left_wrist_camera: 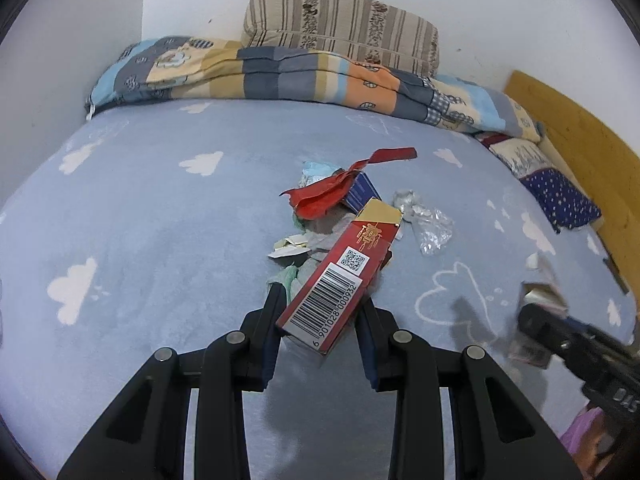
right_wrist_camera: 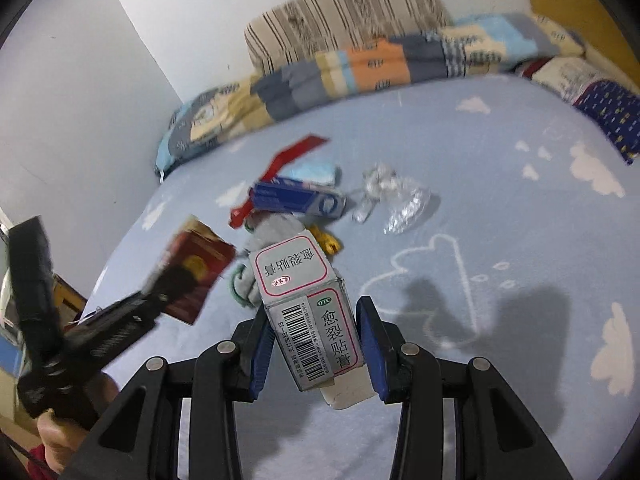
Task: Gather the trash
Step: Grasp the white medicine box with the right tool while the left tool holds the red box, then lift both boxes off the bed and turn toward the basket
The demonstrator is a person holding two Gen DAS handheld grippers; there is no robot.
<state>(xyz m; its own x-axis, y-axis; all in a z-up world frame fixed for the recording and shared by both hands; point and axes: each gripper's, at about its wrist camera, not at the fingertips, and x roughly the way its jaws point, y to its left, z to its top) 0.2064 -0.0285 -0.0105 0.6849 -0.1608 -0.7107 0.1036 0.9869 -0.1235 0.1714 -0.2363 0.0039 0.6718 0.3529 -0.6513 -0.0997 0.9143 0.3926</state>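
We angle both grippers down over the bed [left_wrist_camera: 160,208]: the left gripper [left_wrist_camera: 320,312] pinches a red barcoded carton [left_wrist_camera: 340,276], the right gripper [right_wrist_camera: 316,320] a silver ointment box [right_wrist_camera: 308,300]. Each box's long axis points away toward the trash pile [left_wrist_camera: 332,208], its far end tipped up.

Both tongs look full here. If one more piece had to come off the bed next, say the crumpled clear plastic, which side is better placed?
Neither yet: the left tongs grip the red carton, the right tongs the grey box. Once emptied, probably right: the clear plastic lies right of the pile.
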